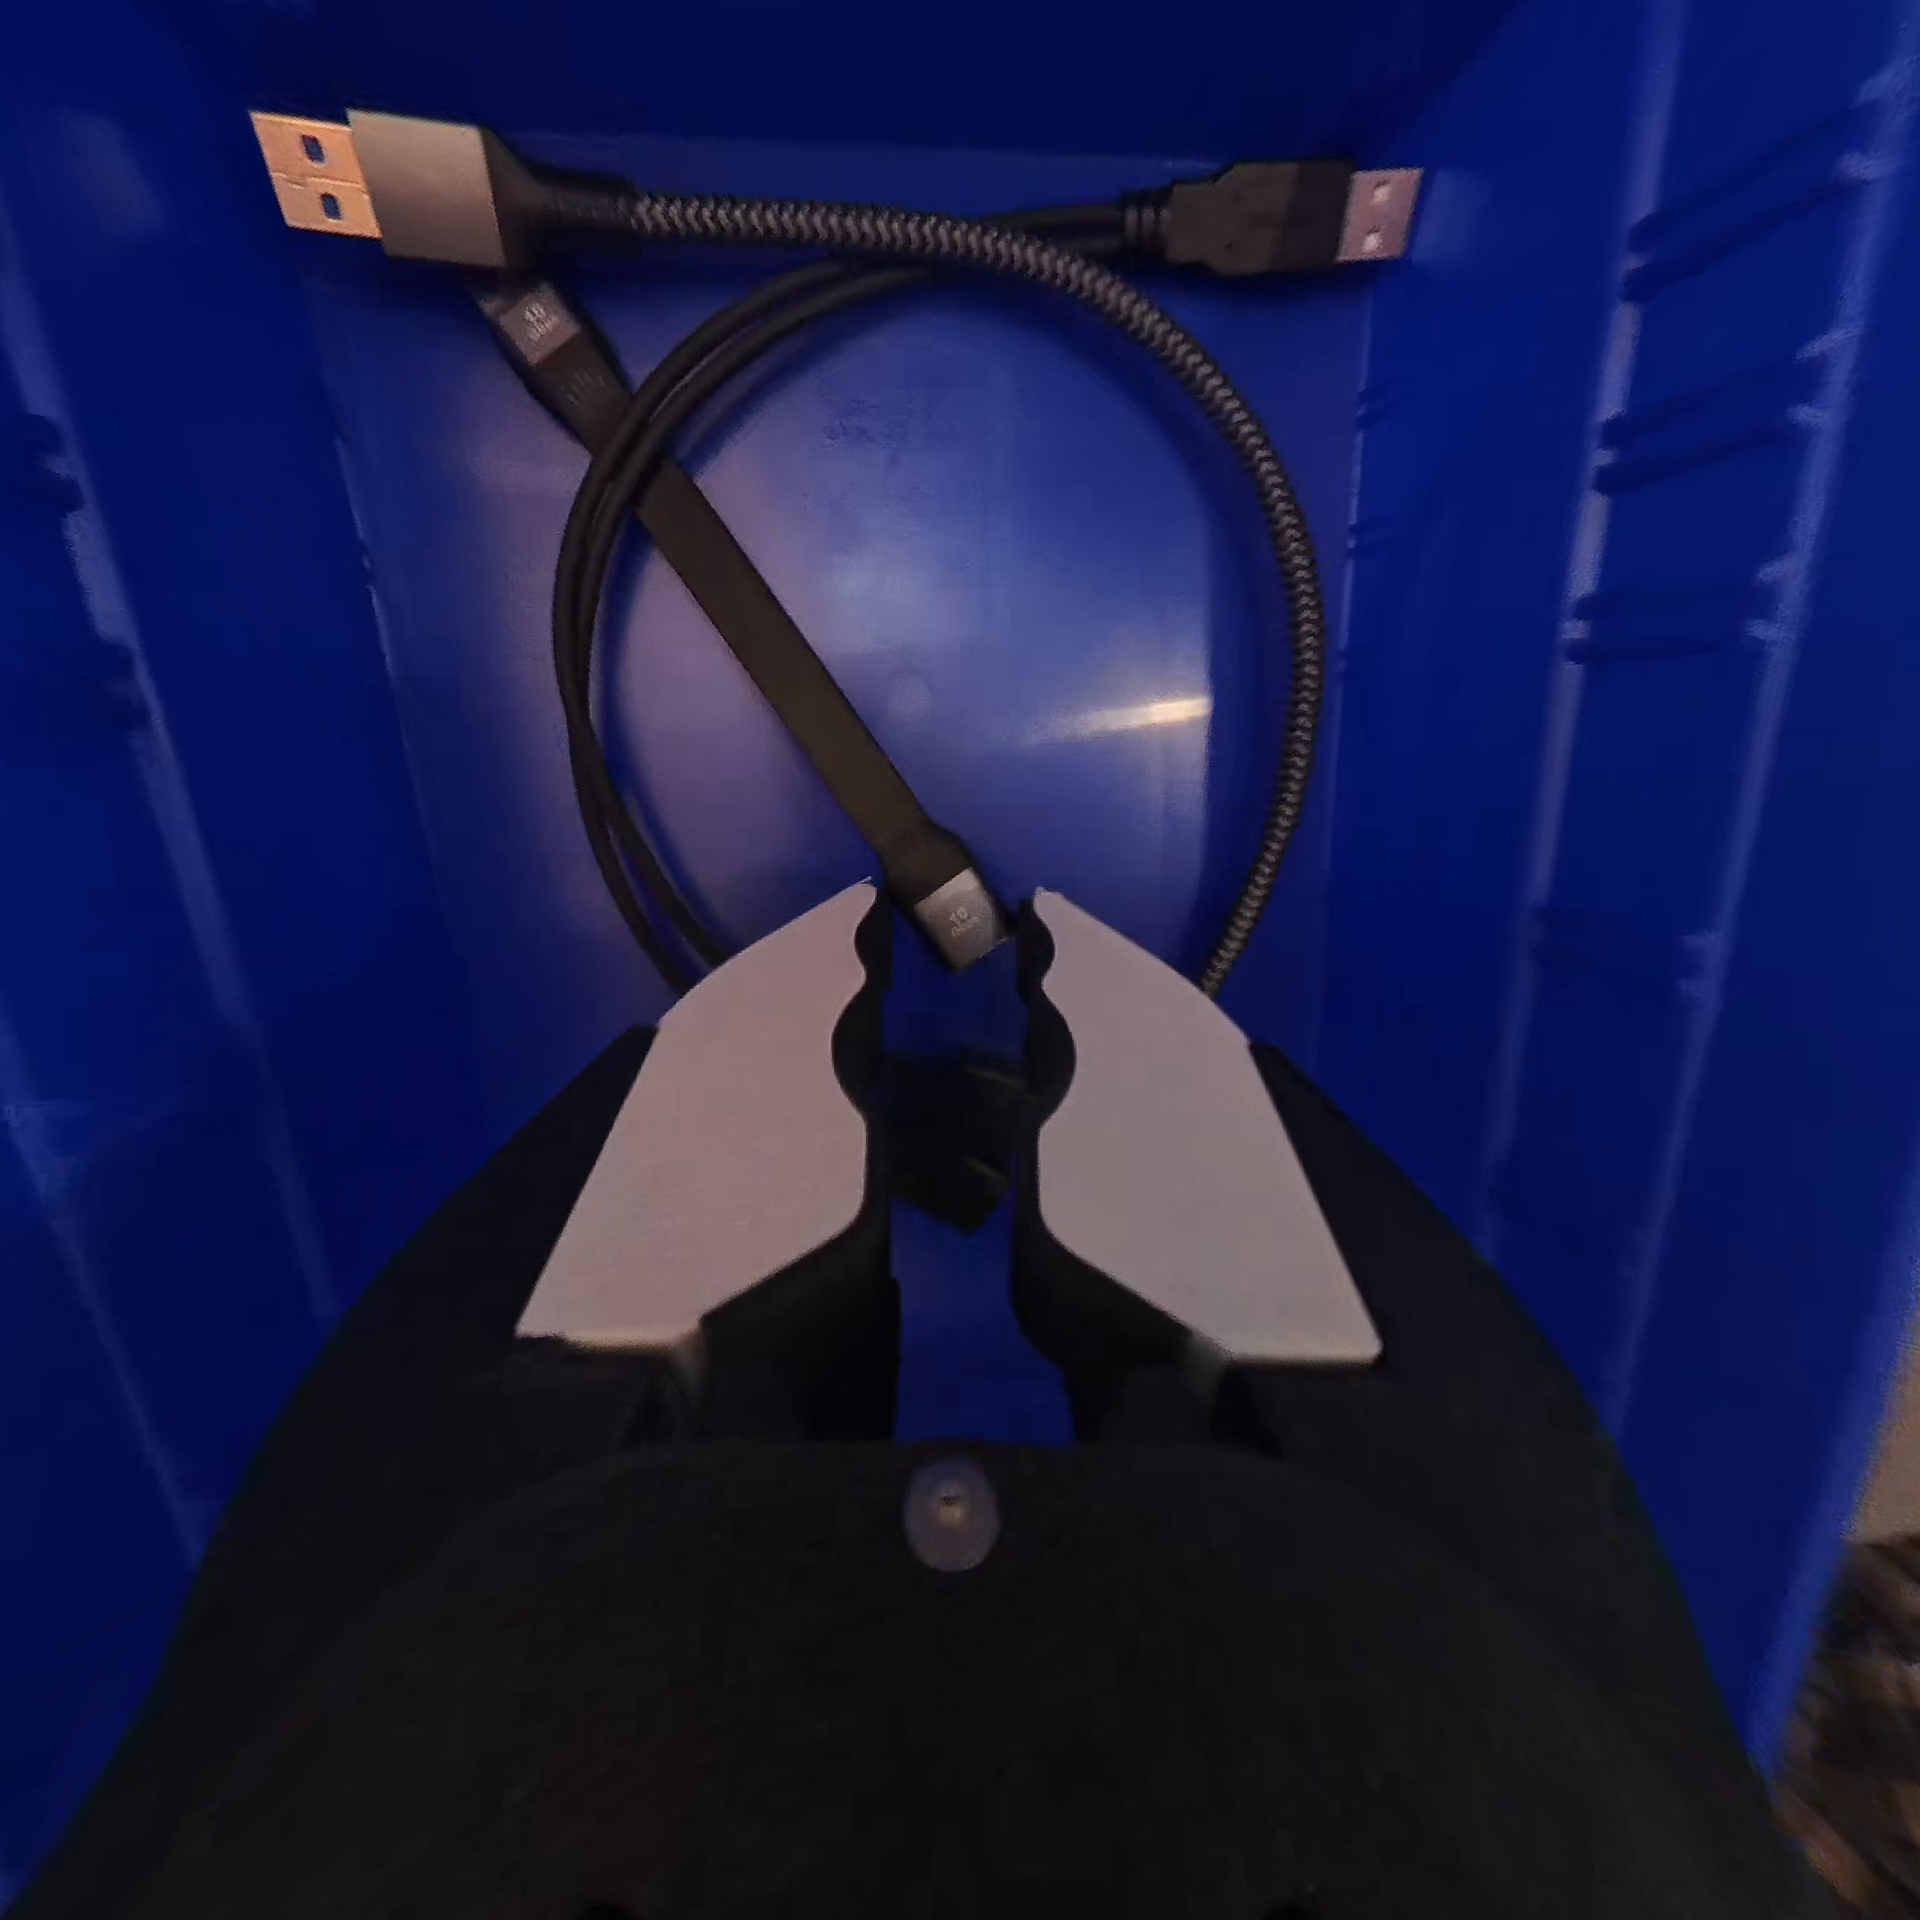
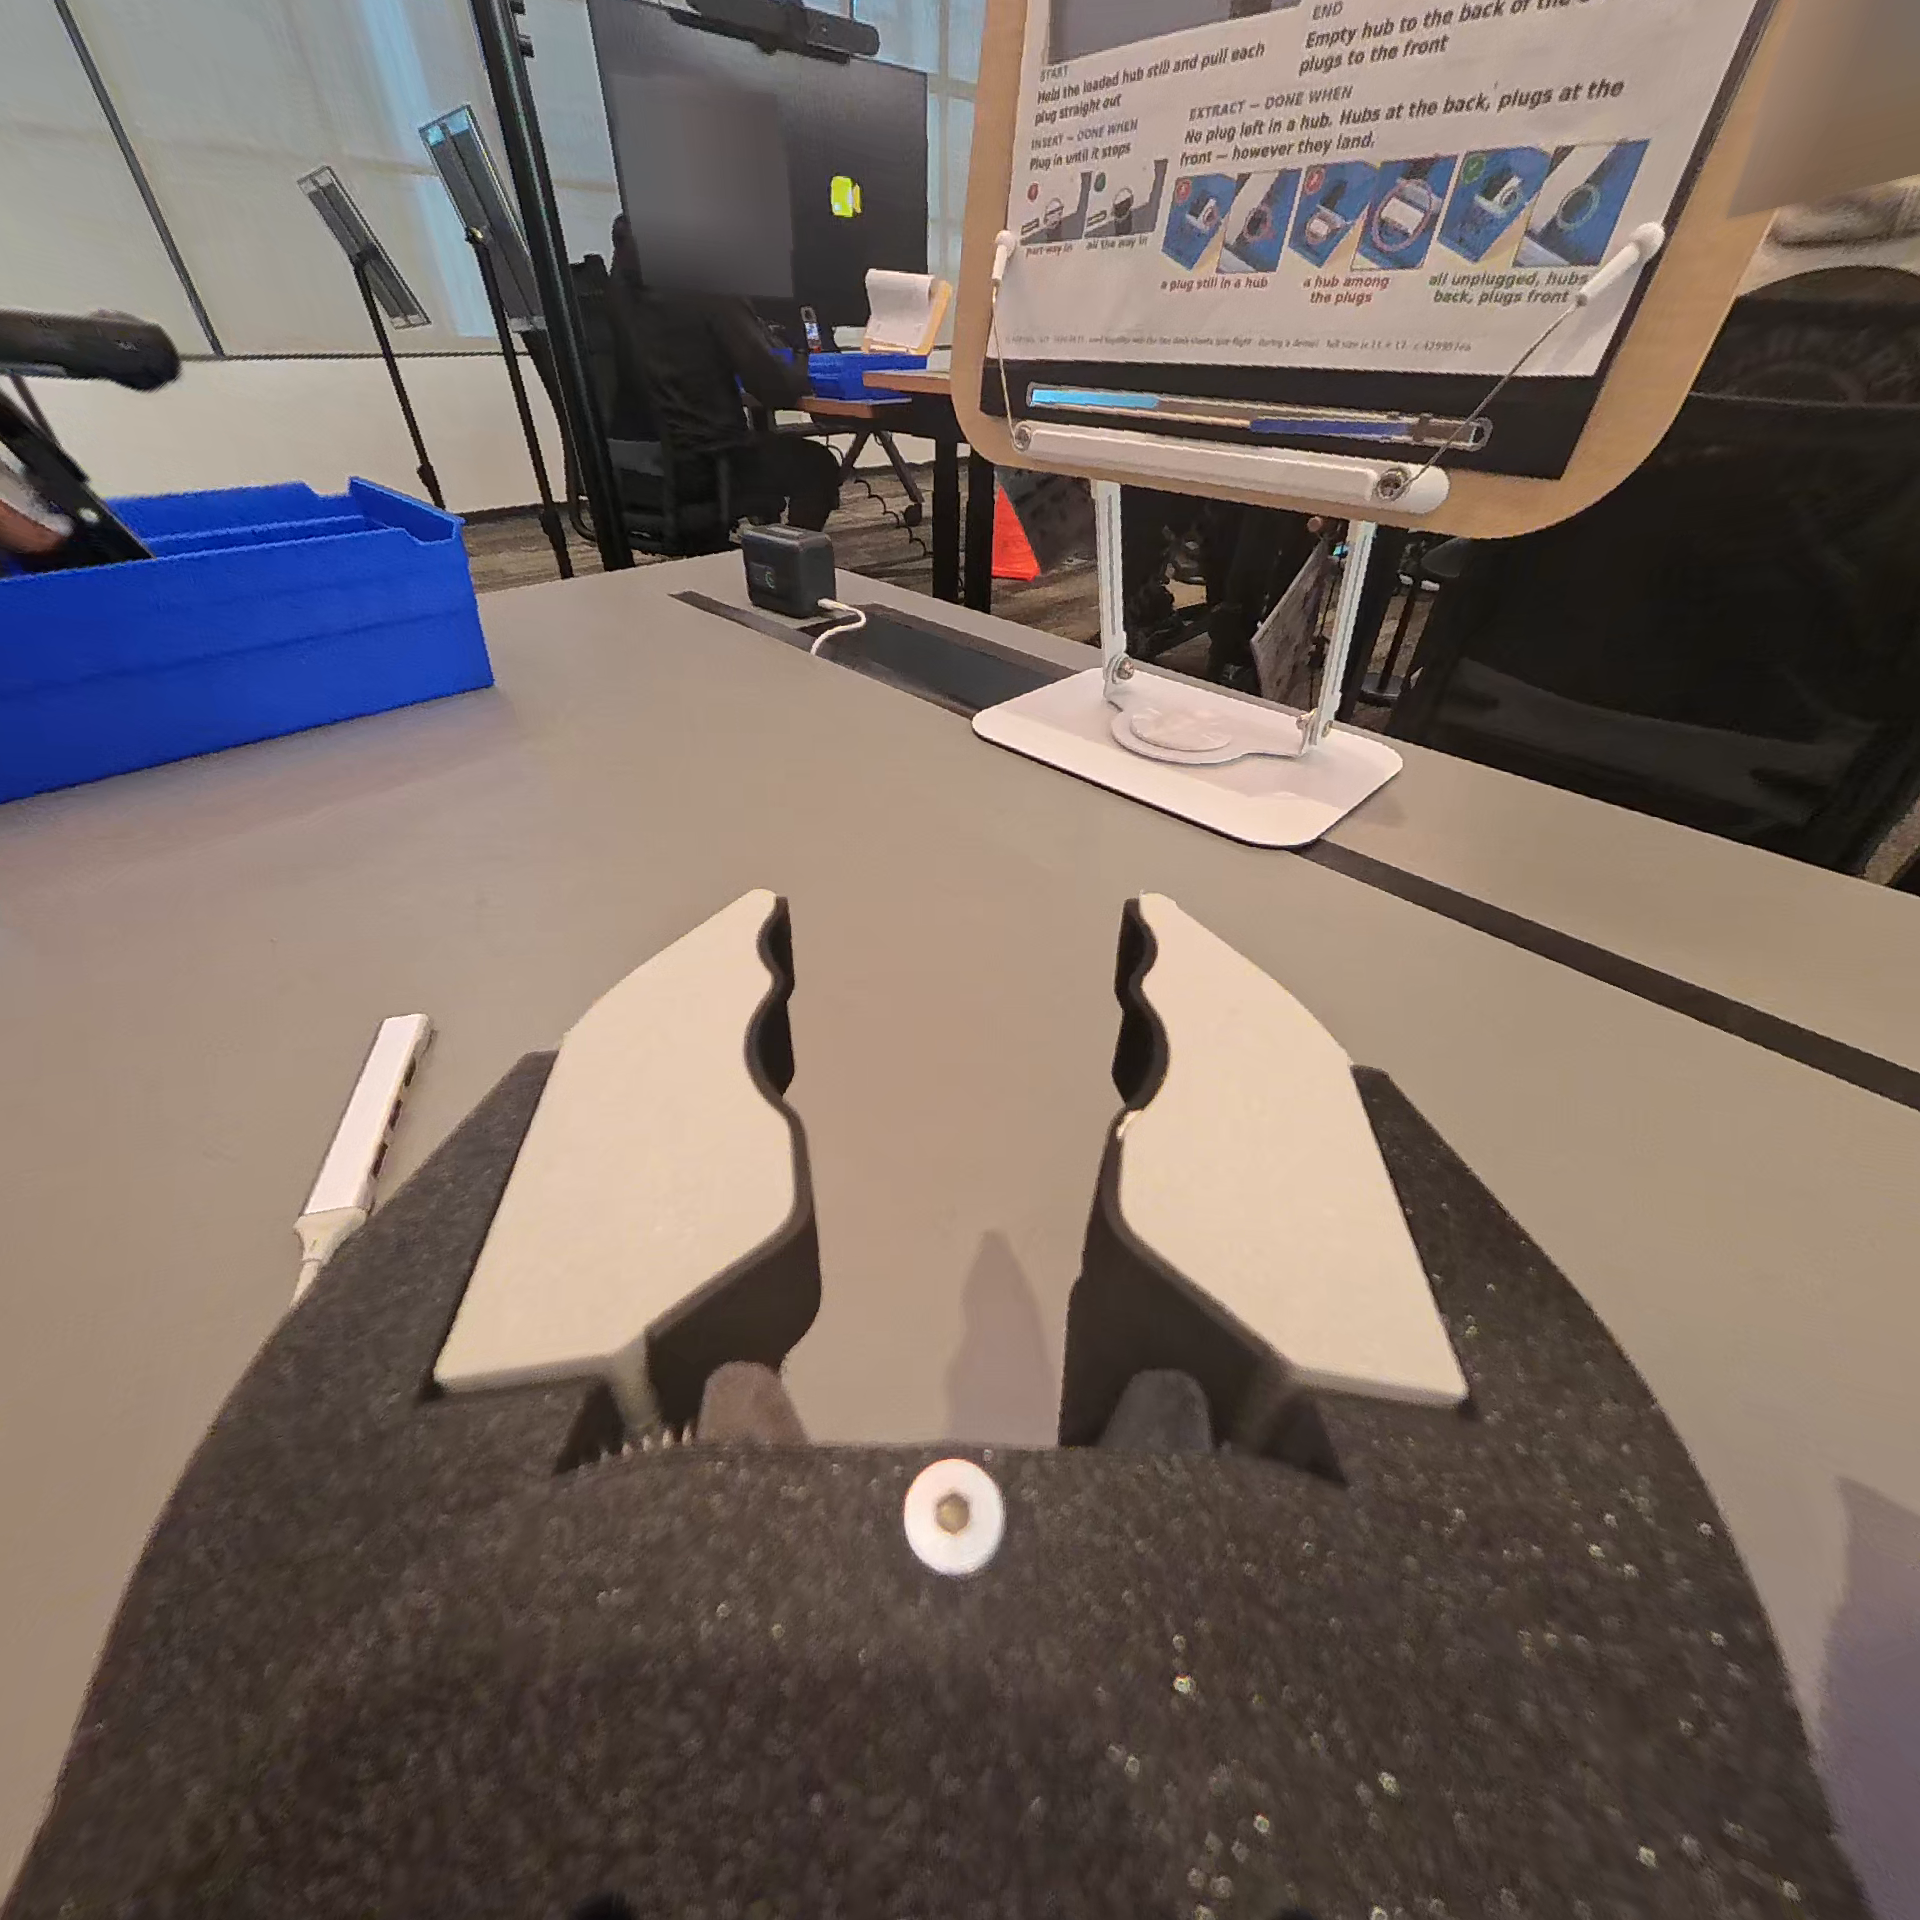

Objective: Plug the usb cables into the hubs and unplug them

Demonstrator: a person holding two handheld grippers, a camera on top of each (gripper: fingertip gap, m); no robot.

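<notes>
Inside the deep blue plastic bin (image 1: pixel 1558 623), we find our left gripper (image 1: pixel 951 914) reaching down with its jaws parted and nothing between them, the tips flanking the near grey metal plug (image 1: pixel 961 925) of a short flat black cable (image 1: pixel 727 582). That flat cable runs diagonally, from this near plug up and to the left toward its other plug (image 1: pixel 535 327), which is tucked under a large grey-shelled USB-A plug (image 1: pixel 416 192). The large plug lies across the far end of the bin, its metal tongue pointing left; its stiff braided grey-and-black cable (image 1: pixel 1236 436) sweeps right and curves back toward us. A thin round black cable (image 1: pixel 592 582) loops on the left, and its small black USB-A plug (image 1: pixel 1288 223) points right at the far end.

We judge all of these light and limp along their length, so the rigid plug shells are the places to grip; the metal shell may be slippery, and pinching across its flat faces should hold best.

On the grey table (image 2: pixel 1039 810), our right gripper (image 2: pixel 951 935) hovers wide open and empty. A slim white USB hub (image 2: pixel 369 1122) lies just to its left, long axis pointing away from us, ports facing right.
</notes>
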